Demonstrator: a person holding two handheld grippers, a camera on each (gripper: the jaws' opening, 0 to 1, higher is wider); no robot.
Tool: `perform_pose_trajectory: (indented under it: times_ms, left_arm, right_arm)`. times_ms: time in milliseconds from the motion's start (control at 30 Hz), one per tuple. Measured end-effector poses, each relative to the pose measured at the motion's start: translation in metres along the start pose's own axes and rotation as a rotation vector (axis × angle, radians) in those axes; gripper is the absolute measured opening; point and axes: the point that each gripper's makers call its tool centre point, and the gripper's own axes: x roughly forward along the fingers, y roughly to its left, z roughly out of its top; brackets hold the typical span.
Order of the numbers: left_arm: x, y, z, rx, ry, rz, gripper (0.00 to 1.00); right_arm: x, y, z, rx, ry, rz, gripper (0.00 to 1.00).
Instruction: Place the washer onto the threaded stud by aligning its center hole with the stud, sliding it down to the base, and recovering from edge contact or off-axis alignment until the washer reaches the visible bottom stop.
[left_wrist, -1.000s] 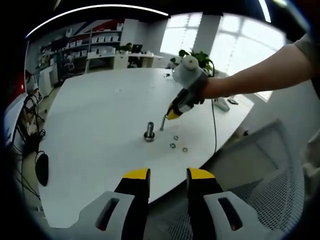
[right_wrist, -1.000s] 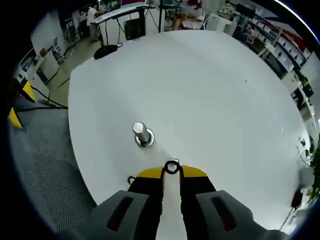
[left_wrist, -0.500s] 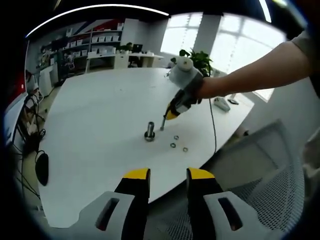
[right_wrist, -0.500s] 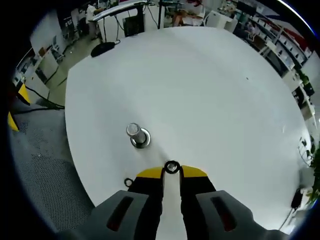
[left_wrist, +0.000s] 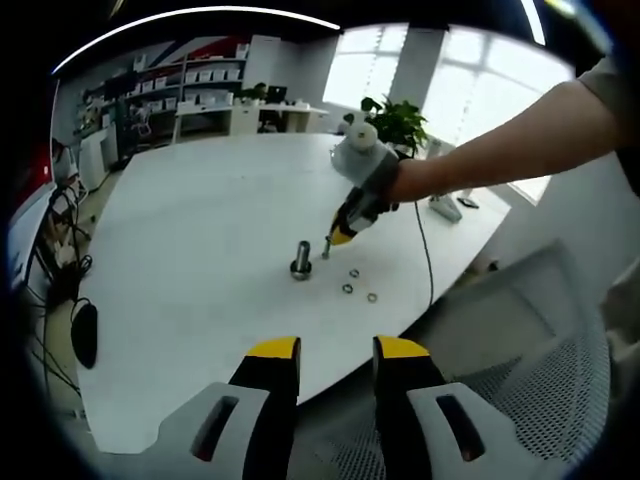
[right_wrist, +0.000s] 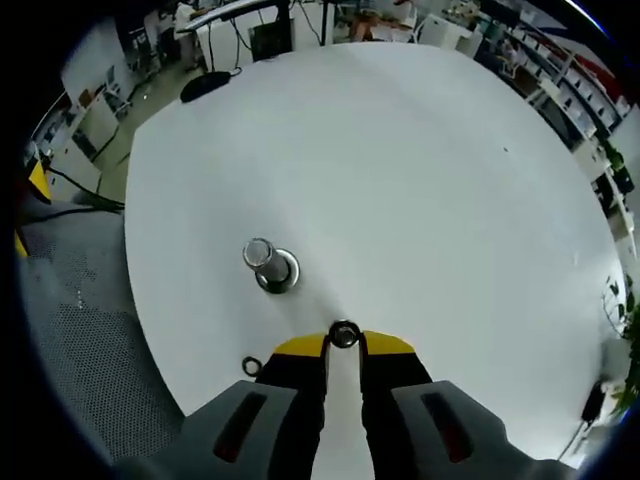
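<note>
Right gripper jaws are pinching the washer at their tips, lower centre of the right gripper view; the threaded stud is standing just up-left, so transport is underway. Next: centring the hole over the stud top, levelling, then lowering. Left gripper jaws are standing apart, holding nothing. Spare washers are lying on the white table; office shelving is lining the upper left.

One stud, four washers, two claws.
</note>
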Motion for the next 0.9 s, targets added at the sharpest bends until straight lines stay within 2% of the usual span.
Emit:
perform_pose_trajectory:
  times_ms: [433, 900]
  left_arm:
    - [0.000, 0.001, -0.001, -0.003, 0.009, 0.006, 0.26]
    - [0.000, 0.003, -0.003, -0.003, 0.016, 0.014, 0.26]
  right_arm:
    - [0.022, 0.003, -0.010, 0.000, 0.055, 0.021, 0.14]
    - [0.028, 0.005, -0.022, 0.031, 0.080, 0.021, 0.13]
